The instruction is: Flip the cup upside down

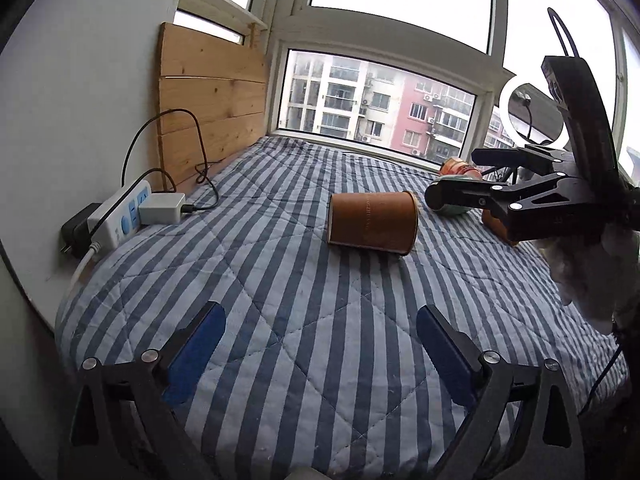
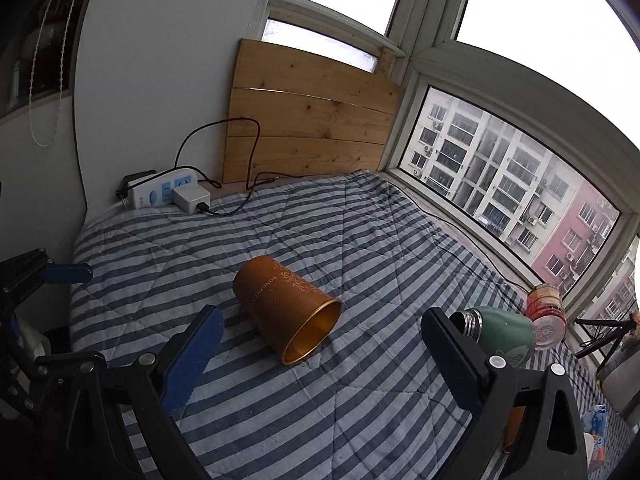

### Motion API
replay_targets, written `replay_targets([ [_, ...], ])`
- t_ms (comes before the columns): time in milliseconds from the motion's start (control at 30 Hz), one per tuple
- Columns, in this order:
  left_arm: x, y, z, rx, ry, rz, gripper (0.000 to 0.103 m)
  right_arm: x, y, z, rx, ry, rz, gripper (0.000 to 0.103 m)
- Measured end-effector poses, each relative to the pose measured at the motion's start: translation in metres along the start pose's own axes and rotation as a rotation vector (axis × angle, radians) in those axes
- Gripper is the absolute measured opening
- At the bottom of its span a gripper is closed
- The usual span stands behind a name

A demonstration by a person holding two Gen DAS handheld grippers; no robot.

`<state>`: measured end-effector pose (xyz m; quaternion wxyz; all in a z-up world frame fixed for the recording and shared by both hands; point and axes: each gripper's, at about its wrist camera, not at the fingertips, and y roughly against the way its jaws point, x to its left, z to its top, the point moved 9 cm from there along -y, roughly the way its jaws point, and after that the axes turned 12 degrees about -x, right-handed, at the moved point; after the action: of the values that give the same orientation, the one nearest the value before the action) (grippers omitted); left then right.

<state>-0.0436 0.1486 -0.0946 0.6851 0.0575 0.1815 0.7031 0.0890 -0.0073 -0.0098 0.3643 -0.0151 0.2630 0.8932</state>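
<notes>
An orange-brown cup lies on its side on the striped quilt. In the right wrist view the cup has its gold open mouth facing me and to the right. My left gripper is open and empty, well short of the cup. My right gripper is open and empty, its jaws standing just in front of the cup's mouth without touching it. The right gripper also shows in the left wrist view, to the right of the cup. The left gripper shows at the left edge of the right wrist view.
A white power strip with a charger and black cable lies at the back left by the wooden board. A green flask and a red-lidded jar lie at the right near the window. A ring light stands behind.
</notes>
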Motion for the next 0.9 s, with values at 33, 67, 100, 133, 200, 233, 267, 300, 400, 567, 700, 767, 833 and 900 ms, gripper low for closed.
replay_targets([
  [33,0.0,-0.001,0.0,0.0,0.007,-0.004,0.098,0.003,-0.006,0.0,0.014,0.01,0.011,0.098],
  [67,0.0,-0.002,0.0,0.002,0.011,-0.008,0.098,0.005,-0.011,0.0,0.026,0.018,0.022,0.098],
  [100,-0.001,-0.004,0.0,0.006,0.007,-0.009,0.098,0.008,-0.016,0.0,0.04,0.026,0.037,0.098],
  [133,-0.001,-0.003,-0.001,0.005,0.001,-0.006,0.098,0.012,-0.021,0.001,0.054,0.038,0.05,0.098],
  [200,0.001,-0.001,-0.001,-0.002,-0.006,0.007,0.098,0.02,-0.03,0.001,0.083,0.086,0.071,0.098],
  [233,0.002,0.0,-0.002,-0.002,-0.009,0.006,0.098,0.024,-0.034,0.0,0.098,0.11,0.079,0.098],
  [267,0.002,0.001,-0.002,-0.004,-0.007,0.007,0.098,0.029,-0.04,0.0,0.116,0.138,0.088,0.098],
  [300,0.004,0.001,-0.002,-0.008,-0.002,0.011,0.098,0.033,-0.046,-0.001,0.131,0.169,0.087,0.098],
  [400,0.01,0.002,-0.001,-0.011,0.004,0.017,0.098,0.043,-0.062,-0.004,0.178,0.234,0.092,0.098],
  [567,0.02,0.001,0.0,-0.007,0.035,0.021,0.098,0.054,-0.089,-0.014,0.267,0.363,0.078,0.098],
  [700,0.027,-0.001,0.0,-0.005,0.051,0.027,0.098,0.059,-0.109,-0.021,0.328,0.446,0.057,0.097],
  [767,0.029,-0.002,-0.001,-0.002,0.052,0.029,0.098,0.06,-0.117,-0.024,0.35,0.465,0.043,0.095],
  [833,0.029,-0.002,-0.002,0.001,0.05,0.031,0.098,0.061,-0.121,-0.026,0.362,0.479,0.025,0.084],
  [900,0.029,-0.003,-0.002,0.005,0.054,0.023,0.098,0.059,-0.121,-0.027,0.374,0.473,0.019,0.07],
])
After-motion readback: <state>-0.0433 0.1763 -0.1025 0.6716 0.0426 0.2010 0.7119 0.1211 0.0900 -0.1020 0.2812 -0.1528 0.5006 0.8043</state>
